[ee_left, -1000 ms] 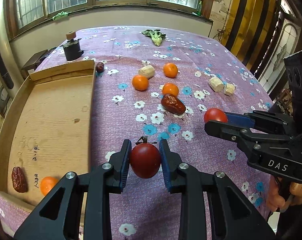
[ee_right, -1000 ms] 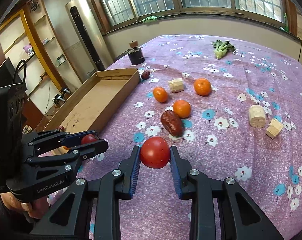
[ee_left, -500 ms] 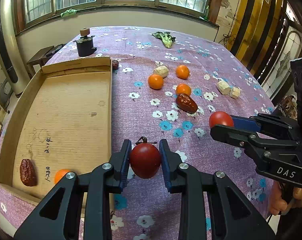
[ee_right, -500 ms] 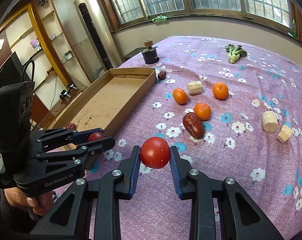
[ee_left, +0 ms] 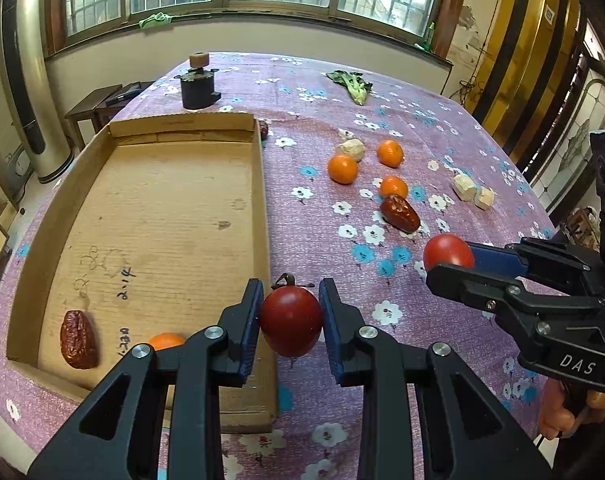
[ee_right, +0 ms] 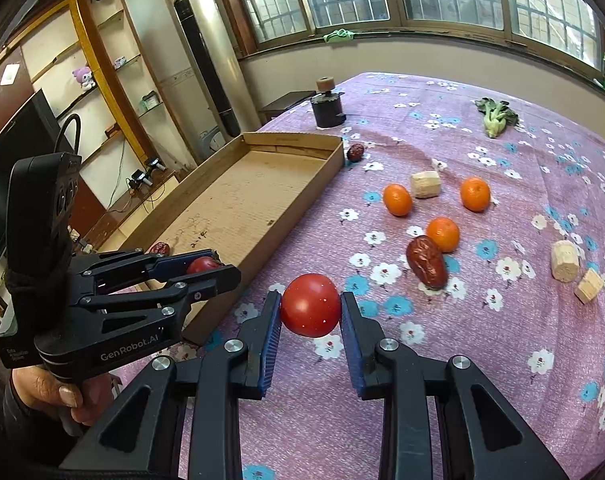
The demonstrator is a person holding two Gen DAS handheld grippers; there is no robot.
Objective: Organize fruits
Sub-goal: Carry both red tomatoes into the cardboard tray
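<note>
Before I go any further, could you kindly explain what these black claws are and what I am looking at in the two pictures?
No robot here: a person holds a two-finger gripper in each hand, each carrying a wide-angle camera looking along its fingers. One picture comes from the left gripper, the other from the right gripper, and each also shows the other from the side. Each is shut on a tomato: a dark one on the left, a brighter one on the right. On the flowered tablecloth lie three oranges, dates, some cork pieces and a cardboard tray holding a date and an orange.
</note>
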